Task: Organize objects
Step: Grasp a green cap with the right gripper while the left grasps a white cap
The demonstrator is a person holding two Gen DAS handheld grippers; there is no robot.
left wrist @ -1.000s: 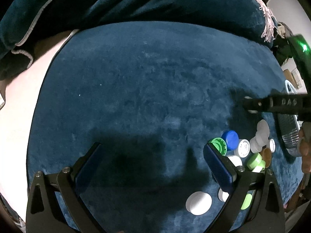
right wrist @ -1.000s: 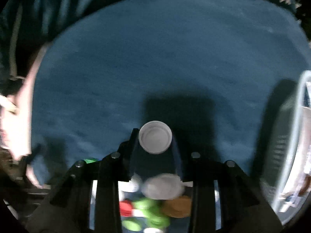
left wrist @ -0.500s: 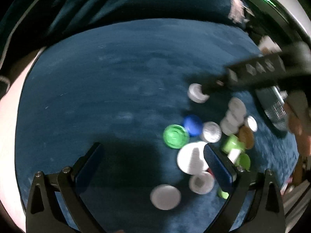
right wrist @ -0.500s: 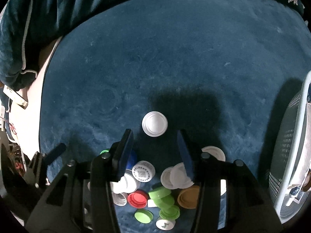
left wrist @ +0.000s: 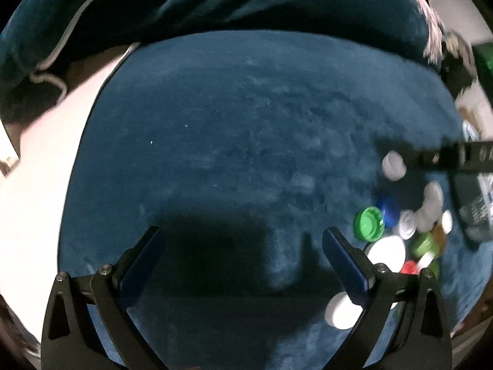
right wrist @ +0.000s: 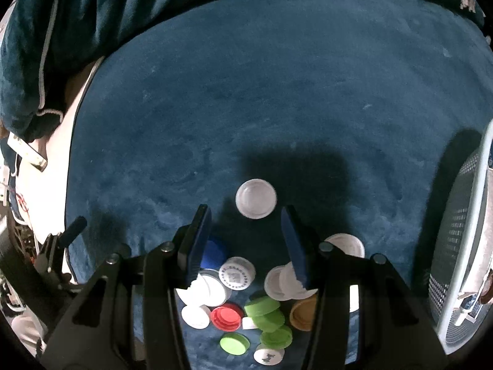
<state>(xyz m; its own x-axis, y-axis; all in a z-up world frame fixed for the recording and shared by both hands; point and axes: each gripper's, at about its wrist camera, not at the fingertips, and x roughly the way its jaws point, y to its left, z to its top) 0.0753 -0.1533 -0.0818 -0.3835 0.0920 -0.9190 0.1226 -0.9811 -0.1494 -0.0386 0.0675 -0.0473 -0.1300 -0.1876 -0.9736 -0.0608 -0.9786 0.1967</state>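
Note:
A pile of bottle caps [right wrist: 246, 302] in white, green, red, blue and tan lies on a dark blue rug [right wrist: 246, 108]. One white cap [right wrist: 255, 198] lies alone on the rug just beyond the pile. My right gripper [right wrist: 246, 215] is open and empty, its tips just short of that cap, above the pile. In the left wrist view the pile [left wrist: 400, 231] sits at the right and the lone white cap [left wrist: 393, 165] lies by the right gripper's tip. My left gripper [left wrist: 240, 237] is open and empty over bare rug, left of the pile.
A white mesh basket [right wrist: 462, 246] stands at the rug's right edge. A dark blue blanket [right wrist: 92, 15] is bunched along the far side. Pale floor [left wrist: 40, 169] lies left of the rug.
My right gripper opened and let go of the white cap, which now lies on the rug, then drew back a little. The left gripper's view swung back to the left.

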